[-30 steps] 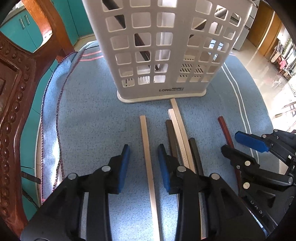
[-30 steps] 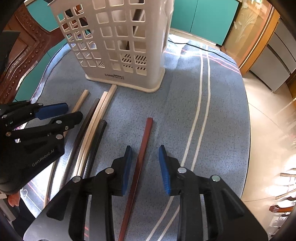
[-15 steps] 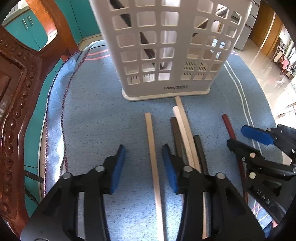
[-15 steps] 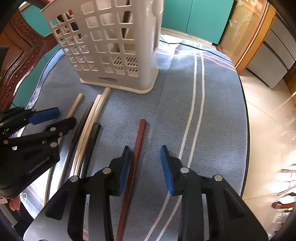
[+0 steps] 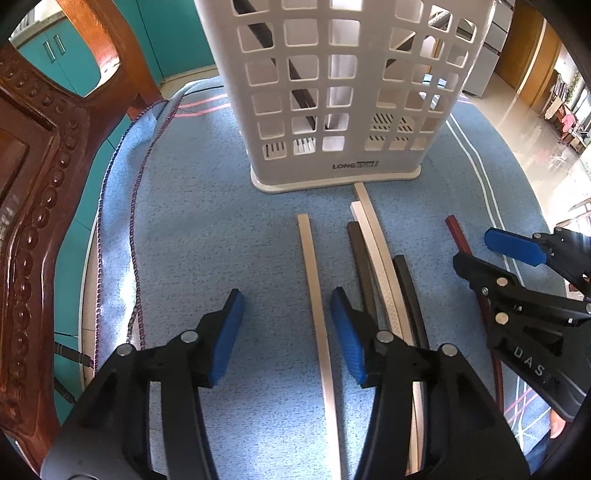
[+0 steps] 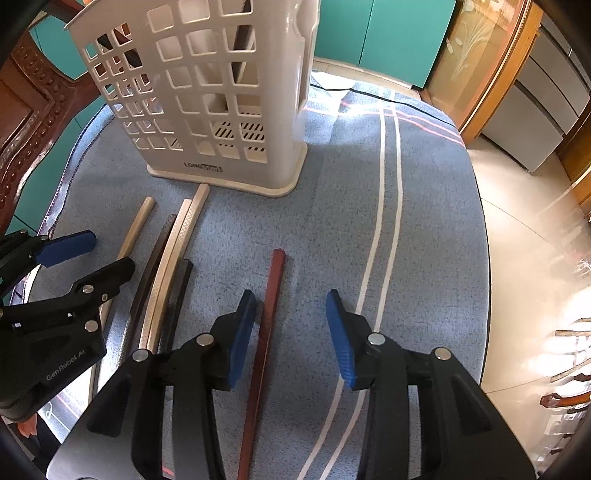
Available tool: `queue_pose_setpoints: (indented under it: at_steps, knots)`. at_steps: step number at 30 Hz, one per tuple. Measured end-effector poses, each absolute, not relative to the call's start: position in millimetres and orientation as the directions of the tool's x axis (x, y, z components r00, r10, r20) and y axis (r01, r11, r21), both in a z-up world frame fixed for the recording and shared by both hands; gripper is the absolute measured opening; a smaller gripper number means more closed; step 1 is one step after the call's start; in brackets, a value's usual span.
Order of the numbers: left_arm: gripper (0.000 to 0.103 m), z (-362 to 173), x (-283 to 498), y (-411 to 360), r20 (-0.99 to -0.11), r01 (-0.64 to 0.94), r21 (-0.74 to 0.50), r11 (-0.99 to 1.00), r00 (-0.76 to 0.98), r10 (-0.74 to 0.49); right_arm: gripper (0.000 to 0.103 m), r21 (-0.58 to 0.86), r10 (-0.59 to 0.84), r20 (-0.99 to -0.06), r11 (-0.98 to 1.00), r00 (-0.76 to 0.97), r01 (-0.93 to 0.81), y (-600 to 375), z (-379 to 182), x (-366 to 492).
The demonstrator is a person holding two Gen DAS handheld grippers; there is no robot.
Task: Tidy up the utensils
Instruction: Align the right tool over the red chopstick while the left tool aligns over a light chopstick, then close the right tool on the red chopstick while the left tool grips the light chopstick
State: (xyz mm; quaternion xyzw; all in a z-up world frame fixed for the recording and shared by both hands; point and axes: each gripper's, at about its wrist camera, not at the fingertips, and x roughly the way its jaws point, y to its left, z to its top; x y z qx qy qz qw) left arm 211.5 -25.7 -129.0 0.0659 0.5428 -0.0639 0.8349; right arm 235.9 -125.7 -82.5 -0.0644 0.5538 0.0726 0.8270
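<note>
Both hand-held grippers pulled back, jaws wide, empty; white basket [image 5: 343, 92] holds upright dark chopsticks [image 5: 295, 74].

Home dining room — carved wooden chair [image 5: 33, 206], teal cabinets [image 6: 384, 33], tablecloth [image 6: 424, 229].

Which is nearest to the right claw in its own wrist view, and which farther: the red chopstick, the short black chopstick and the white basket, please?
1. Red chopstick, passing between the open fingers of the right claw.
2. Short black chopstick, just to its left.
3. White basket, upright at the far left of the cloth.
</note>
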Motion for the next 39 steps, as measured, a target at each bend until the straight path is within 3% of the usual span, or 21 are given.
queue_pose_setpoints:
  at_steps: [16,20,23,25,28,34,39]
  knots:
    - [0.050,-125.1,226.3,-34.6,-0.912,0.162,0.046,0.986,0.409,-0.024,0.041,-0.035,0.045,-0.924,0.979,0.379,-0.203,-129.3,-87.7,218.3]
    - [0.036,-124.4,227.9,-40.2,-0.912,0.178,0.026,0.984,0.407,-0.049,0.038,-0.028,0.056,-0.923,0.977,0.380,-0.211,-125.8,-88.2,216.1]
    - [0.022,-124.3,227.6,-48.7,-0.910,0.195,0.014,0.981,0.409,-0.068,0.028,-0.010,0.080,-0.922,0.974,0.379,-0.228,-122.8,-87.2,212.8]
    - [0.016,-124.5,227.8,-54.0,-0.909,0.203,0.014,0.979,0.411,-0.073,0.015,0.004,0.099,-0.920,0.970,0.379,-0.242,-119.7,-86.2,210.4]
    - [0.008,-124.3,228.2,-58.0,-0.906,0.203,0.009,0.979,0.417,-0.078,0.010,0.018,0.114,-0.918,0.969,0.379,-0.247,-118.0,-85.2,208.8]
    - [0.007,-116.8,228.4,-55.3,-0.889,0.173,0.005,0.985,0.451,-0.074,0.007,0.059,0.159,-0.884,0.971,0.440,-0.232,-127.6,-63.1,202.6]
    - [0.007,-80.7,213.2,-55.6,-0.829,0.173,0.011,0.985,0.552,-0.088,0.006,0.098,0.209,-0.837,0.966,0.506,-0.238,-137.9,-31.3,191.7]
